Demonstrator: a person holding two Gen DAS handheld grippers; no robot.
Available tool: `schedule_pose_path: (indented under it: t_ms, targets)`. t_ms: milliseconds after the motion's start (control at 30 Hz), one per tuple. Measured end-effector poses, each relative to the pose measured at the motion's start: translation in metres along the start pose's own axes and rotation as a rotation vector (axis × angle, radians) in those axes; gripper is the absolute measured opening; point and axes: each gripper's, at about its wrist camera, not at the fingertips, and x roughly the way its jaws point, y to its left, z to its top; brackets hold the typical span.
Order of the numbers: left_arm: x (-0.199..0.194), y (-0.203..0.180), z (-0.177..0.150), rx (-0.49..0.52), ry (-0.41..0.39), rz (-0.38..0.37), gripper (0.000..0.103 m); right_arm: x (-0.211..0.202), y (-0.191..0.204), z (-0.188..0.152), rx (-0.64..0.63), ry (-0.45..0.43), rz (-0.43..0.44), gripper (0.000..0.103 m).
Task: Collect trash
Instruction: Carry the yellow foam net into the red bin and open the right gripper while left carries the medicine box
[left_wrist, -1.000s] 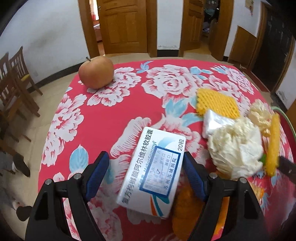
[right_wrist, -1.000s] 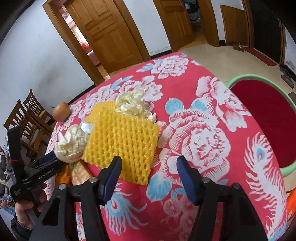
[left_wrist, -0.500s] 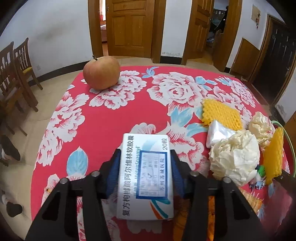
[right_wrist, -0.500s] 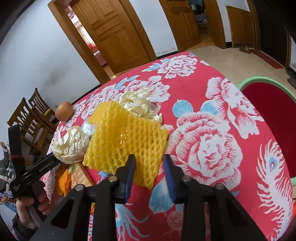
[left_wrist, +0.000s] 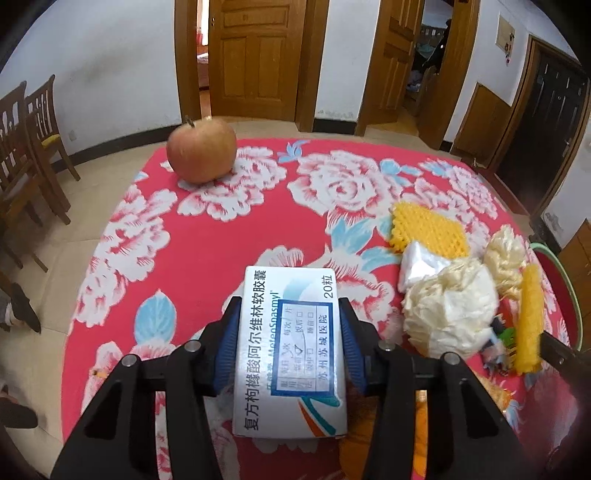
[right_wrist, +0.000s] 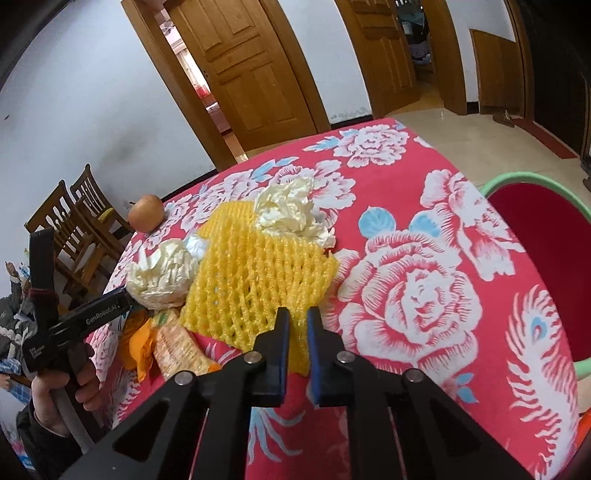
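Left gripper (left_wrist: 290, 332) clamps the box (left_wrist: 291, 354); right gripper (right_wrist: 297, 325), its jaws just closing, pinches the yellow net (right_wrist: 255, 280).

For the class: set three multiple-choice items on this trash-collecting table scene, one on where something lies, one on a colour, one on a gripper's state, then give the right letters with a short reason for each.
1. Where is the apple?
A. at the far edge of the table, apart from the trash
B. inside the basin
C. between the left gripper's jaws

2. What colour is the foam fruit net that the right gripper grips?
A. green
B. yellow
C. white

3. How does the left gripper stand?
A. wide open above bare cloth
B. shut on nothing
C. shut on the medicine box

Answers:
1 A: the apple sits alone on the floral cloth, far from the pile.
2 B: the mesh at the right gripper's tips is plainly yellow; its jaws have just been closing on the net's edge.
3 C: both blue pads press the white box's long sides.
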Motion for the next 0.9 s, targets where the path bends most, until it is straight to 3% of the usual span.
schedule_pose_path:
  t_ms: [167,333,900]
  targets:
    - [-0.026,-0.005,0.003,-0.009,-0.051,-0.005,0.050,-0.024,-0.001,-0.003,-0.006,-0.032,0.004,0.011]
    - [-0.054,-0.011,0.001,-0.037,-0.075,-0.057,0.050,-0.049,-0.005,-0.006,0.009,-0.074,0.005,0.011]
    - [-0.129,-0.073,-0.009,0.052,-0.160,-0.127,0.050,-0.117,-0.029,-0.021,0.068,-0.206,0.025,0.011]
